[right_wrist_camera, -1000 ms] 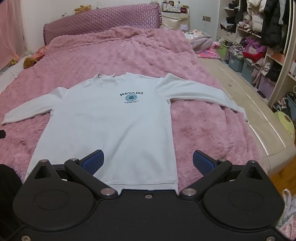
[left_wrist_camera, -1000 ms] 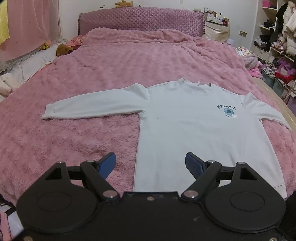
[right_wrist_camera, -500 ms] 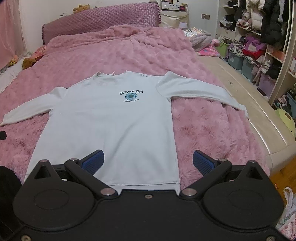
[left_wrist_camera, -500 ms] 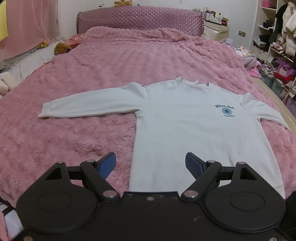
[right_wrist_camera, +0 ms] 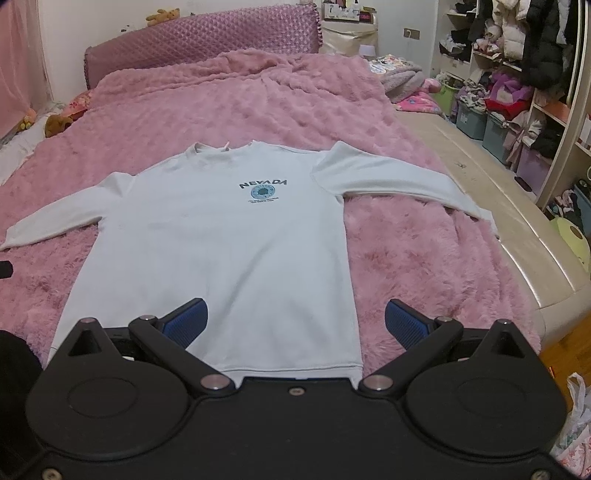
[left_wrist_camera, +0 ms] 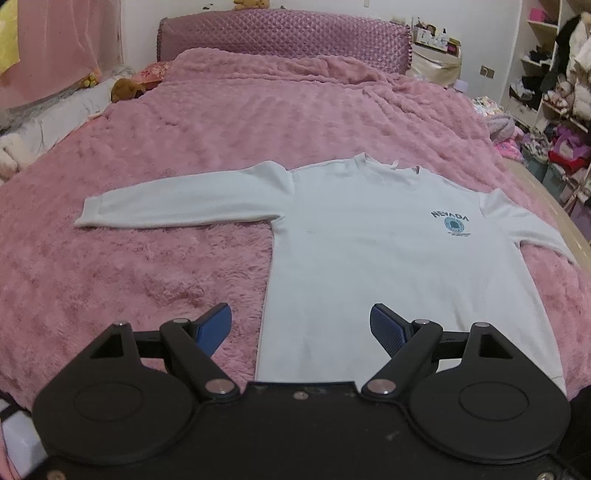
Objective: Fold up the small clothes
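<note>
A white long-sleeved sweatshirt point(left_wrist_camera: 373, 254) point(right_wrist_camera: 221, 254) with a blue NEVADA print lies flat, front up, on a pink fluffy blanket point(left_wrist_camera: 147, 280) point(right_wrist_camera: 402, 266), both sleeves spread out sideways. My left gripper point(left_wrist_camera: 301, 326) hovers open above the shirt's lower left side edge, nothing between its blue pads. My right gripper point(right_wrist_camera: 295, 325) hovers open over the shirt's lower right corner by the hem, also holding nothing.
The bed's quilted purple headboard point(left_wrist_camera: 284, 33) stands at the far end. Soft toys point(left_wrist_camera: 125, 88) and pillows lie along the left side. Right of the bed are its bare beige edge point(right_wrist_camera: 498, 206), storage bins point(right_wrist_camera: 480, 122) and shelves of clothes.
Both grippers have drifted slightly toward the shirt; the left view shifted a little to the left. The shirt has not moved and both grippers stay open.
</note>
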Demonstrator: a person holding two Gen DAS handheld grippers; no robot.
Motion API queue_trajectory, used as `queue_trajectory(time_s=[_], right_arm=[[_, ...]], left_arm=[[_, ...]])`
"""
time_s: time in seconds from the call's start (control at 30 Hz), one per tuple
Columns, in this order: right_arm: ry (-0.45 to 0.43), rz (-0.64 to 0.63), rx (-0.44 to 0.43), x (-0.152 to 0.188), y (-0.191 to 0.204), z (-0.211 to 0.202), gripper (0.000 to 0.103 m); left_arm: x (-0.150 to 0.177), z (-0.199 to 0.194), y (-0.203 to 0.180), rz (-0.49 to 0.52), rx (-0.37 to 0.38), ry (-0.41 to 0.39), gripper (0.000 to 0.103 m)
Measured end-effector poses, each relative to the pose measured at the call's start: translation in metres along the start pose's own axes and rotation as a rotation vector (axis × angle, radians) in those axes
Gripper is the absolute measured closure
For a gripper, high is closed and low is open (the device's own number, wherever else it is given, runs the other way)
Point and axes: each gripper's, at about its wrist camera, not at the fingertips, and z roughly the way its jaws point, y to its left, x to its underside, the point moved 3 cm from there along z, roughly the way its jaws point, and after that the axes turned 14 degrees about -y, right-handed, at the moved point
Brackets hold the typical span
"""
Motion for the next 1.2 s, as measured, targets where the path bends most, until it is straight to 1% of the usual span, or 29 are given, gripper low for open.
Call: queue_trajectory(time_s=[0.27, 0.4, 0.6, 0.73, 0.8, 0.9, 0.97, 1.0, 1.03, 1.1, 1.17, 1.2], right_arm=[[0.013, -0.014, 0.000, 0.002, 0.003, 0.003, 0.003], [0.016, 0.002, -0.003, 0.003, 0.002, 0.005, 0.003], [0.023, -0.006, 0.003, 0.005, 0.003, 0.008, 0.003], [0.037, 0.005, -0.006, 0.006, 0.005, 0.013, 0.002], [0.035, 0.027, -0.016, 0.006, 0.005, 0.014, 0.003], [-0.005, 0.051, -0.019, 0.005, 0.005, 0.017, 0.003], [-0.029, 0.015, -0.037, 0.005, 0.011, 0.021, 0.003], [-0.027, -0.013, -0.040, 0.005, 0.016, 0.026, 0.003], [-0.018, -0.033, -0.031, 0.006, 0.020, 0.033, 0.003], [-0.001, -0.032, -0.024, 0.007, 0.026, 0.046, 0.003], [0.013, 0.001, -0.045, 0.010, 0.032, 0.060, 0.003], [0.037, 0.023, -0.063, 0.012, 0.035, 0.070, 0.003]], left_arm=[[0.002, 0.004, -0.004, 0.007, -0.005, 0.015, 0.019], [0.003, 0.005, -0.004, 0.007, 0.021, 0.031, 0.019], [0.005, 0.007, -0.005, 0.007, 0.034, 0.040, 0.019], [0.007, 0.009, -0.002, 0.005, 0.012, 0.043, 0.019], [0.008, 0.010, 0.000, 0.005, -0.008, 0.040, 0.019], [0.009, 0.014, 0.007, 0.019, -0.043, 0.042, 0.019], [0.008, 0.020, 0.015, 0.040, -0.068, 0.053, 0.019], [0.007, 0.022, 0.019, 0.049, -0.088, 0.050, 0.019], [0.006, 0.025, 0.027, 0.050, -0.111, 0.045, 0.019], [0.003, 0.032, 0.048, 0.019, -0.149, 0.042, 0.019], [0.001, 0.038, 0.079, -0.028, -0.190, 0.026, 0.019], [-0.001, 0.042, 0.094, -0.039, -0.221, 0.016, 0.019]])
